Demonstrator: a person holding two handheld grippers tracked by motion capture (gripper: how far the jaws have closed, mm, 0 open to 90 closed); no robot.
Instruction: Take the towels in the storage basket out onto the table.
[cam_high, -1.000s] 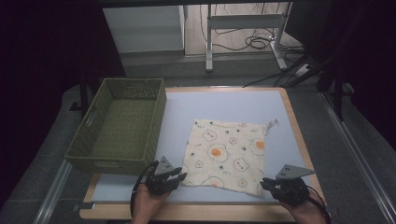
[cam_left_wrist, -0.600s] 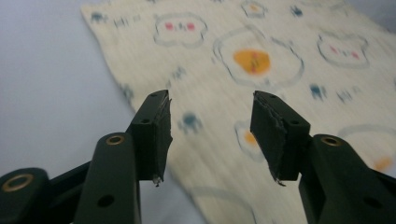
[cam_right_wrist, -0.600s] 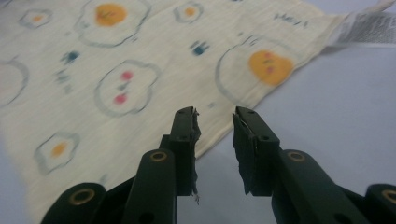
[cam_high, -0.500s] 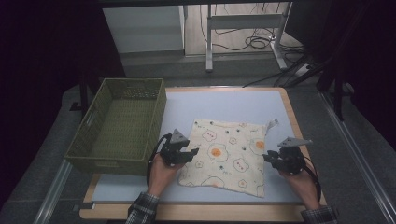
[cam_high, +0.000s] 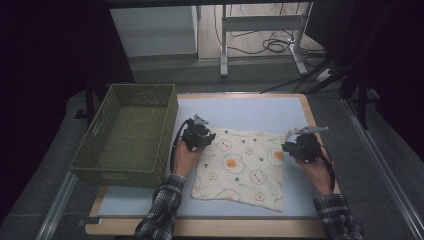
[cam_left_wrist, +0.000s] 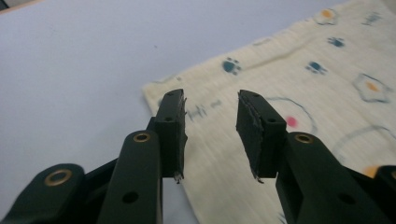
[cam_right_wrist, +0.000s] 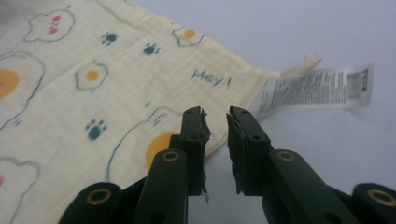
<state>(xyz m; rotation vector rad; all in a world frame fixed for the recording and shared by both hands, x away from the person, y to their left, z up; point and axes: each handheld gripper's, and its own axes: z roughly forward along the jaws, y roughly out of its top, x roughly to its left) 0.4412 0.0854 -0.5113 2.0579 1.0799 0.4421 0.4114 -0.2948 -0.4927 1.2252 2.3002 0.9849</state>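
My left hand-held gripper (cam_left_wrist: 210, 121) and right hand-held gripper (cam_right_wrist: 215, 128) hung unclenched, holding nothing, over the cloth's (cam_high: 240, 167) far corners; closing too high risked missing the thin fabric.

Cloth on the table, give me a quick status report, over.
Left tool open over the cloth's far left corner, jaws just closing. Right tool open at the far right edge near the label. Cloth flat, unheld. Nothing blocking.

The print on the white label (cam_right_wrist: 317, 88) is too small to read. The cloth (cam_left_wrist: 299, 93) is cut off by the edge in both gripper views.
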